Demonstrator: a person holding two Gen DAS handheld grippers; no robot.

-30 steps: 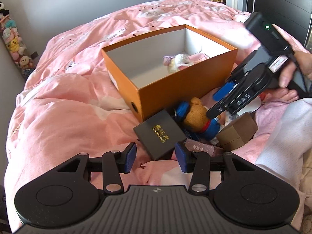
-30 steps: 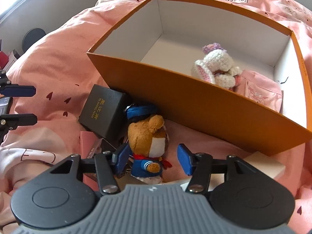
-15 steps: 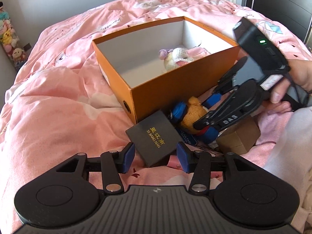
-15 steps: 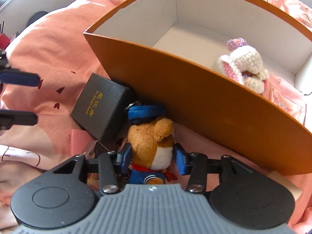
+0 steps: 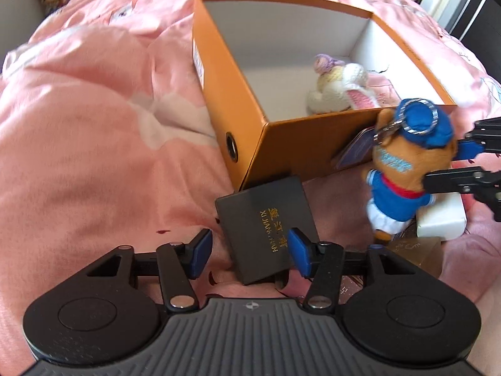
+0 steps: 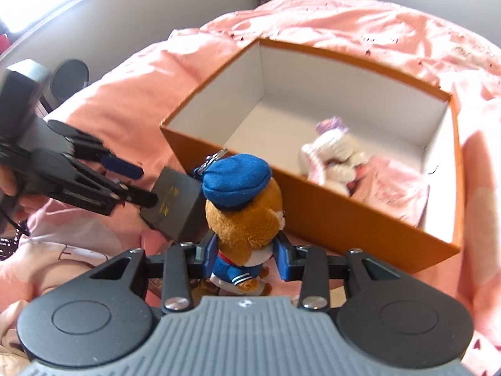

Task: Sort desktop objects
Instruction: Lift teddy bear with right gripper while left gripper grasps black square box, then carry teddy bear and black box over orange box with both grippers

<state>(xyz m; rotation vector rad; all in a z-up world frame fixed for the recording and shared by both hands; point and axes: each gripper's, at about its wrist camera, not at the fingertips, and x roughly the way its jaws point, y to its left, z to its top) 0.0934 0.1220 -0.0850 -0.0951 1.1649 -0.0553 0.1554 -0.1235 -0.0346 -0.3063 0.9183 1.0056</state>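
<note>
My right gripper (image 6: 245, 258) is shut on a brown teddy bear (image 6: 247, 216) with a blue cap and sailor top, held lifted beside the near wall of the orange box (image 6: 360, 228). The bear also shows in the left wrist view (image 5: 404, 172), clamped by the right gripper (image 5: 447, 169). My left gripper (image 5: 247, 252) is open, its fingers on either side of a black gift box (image 5: 269, 225) with gold lettering, which also shows in the right wrist view (image 6: 175, 206). A white crocheted bunny (image 5: 338, 91) lies inside the orange box (image 5: 216, 72).
A pink packet (image 6: 394, 188) lies in the orange box beside the bunny. A white box (image 5: 441, 216) and a brown box (image 5: 419, 253) lie right of the black box. Everything rests on a rumpled pink duvet (image 5: 94, 125).
My right gripper closed on the bear and lifted it off the duvet. My left gripper moved forward so its open fingers straddle the black box.
</note>
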